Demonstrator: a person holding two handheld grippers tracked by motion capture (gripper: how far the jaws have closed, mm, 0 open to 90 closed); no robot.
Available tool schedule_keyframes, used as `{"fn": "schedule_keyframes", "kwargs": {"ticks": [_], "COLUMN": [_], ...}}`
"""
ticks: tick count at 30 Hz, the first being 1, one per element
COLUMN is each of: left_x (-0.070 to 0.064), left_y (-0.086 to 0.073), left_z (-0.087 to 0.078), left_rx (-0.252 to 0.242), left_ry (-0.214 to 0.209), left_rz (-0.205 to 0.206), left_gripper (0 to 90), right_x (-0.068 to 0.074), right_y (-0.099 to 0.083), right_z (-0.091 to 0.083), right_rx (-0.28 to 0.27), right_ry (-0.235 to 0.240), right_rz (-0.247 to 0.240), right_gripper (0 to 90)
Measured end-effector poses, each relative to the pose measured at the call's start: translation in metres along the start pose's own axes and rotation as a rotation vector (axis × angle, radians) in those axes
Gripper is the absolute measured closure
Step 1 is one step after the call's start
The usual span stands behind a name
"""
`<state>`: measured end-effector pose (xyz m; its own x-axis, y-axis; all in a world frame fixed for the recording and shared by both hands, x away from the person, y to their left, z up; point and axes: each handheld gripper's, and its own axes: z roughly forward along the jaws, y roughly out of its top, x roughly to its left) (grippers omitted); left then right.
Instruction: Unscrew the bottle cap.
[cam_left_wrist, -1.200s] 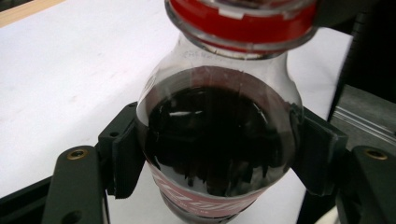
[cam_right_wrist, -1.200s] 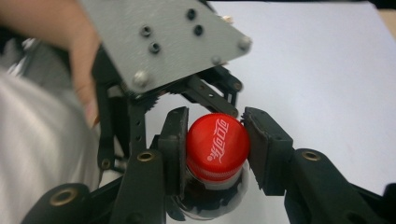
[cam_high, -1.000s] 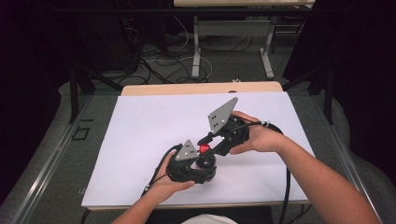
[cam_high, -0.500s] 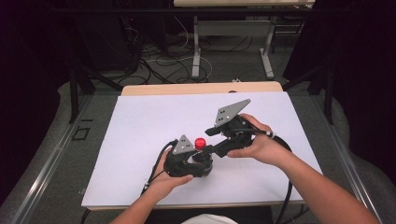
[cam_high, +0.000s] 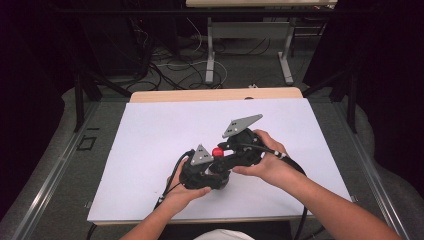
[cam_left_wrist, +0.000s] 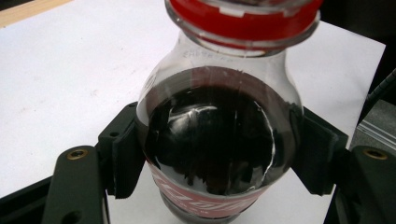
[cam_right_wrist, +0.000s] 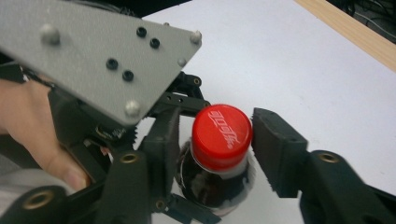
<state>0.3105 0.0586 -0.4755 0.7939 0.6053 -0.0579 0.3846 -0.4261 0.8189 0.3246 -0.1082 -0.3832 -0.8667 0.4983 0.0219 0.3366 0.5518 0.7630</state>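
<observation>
My desk (cam_high: 200, 95) is light wood, mostly covered by a white sheet (cam_high: 150, 135) spread flat across it; bare wood shows along the far edge. My cola bottle (cam_left_wrist: 212, 135) stands on the sheet.

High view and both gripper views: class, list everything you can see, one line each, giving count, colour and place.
Bottle: one, clear with dark drink and red label, upright on the sheet, clamped by the left gripper.
Cap: one, red, on the bottle, between the right gripper's jaws.
Sheet: one, white, covering the table.
Table: one, wooden edge at the far side.
Left gripper: one, black, around the bottle's body.
Right gripper: one, black, around the cap.
</observation>
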Motion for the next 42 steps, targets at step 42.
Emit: {"fn": "schedule_keyframes", "kwargs": {"ticks": [42], "left_x": [0.001], "left_y": [-0.001], "left_z": [-0.004], "left_rx": [-0.006], "left_ry": [-0.019], "left_rz": [-0.032], "left_gripper": [29.8], "right_x": [0.001], "right_y": [0.002], "right_z": [-0.006], "right_rx": [-0.009], "right_ry": [-0.012], "right_rz": [-0.024], "right_gripper": [46.9]}}
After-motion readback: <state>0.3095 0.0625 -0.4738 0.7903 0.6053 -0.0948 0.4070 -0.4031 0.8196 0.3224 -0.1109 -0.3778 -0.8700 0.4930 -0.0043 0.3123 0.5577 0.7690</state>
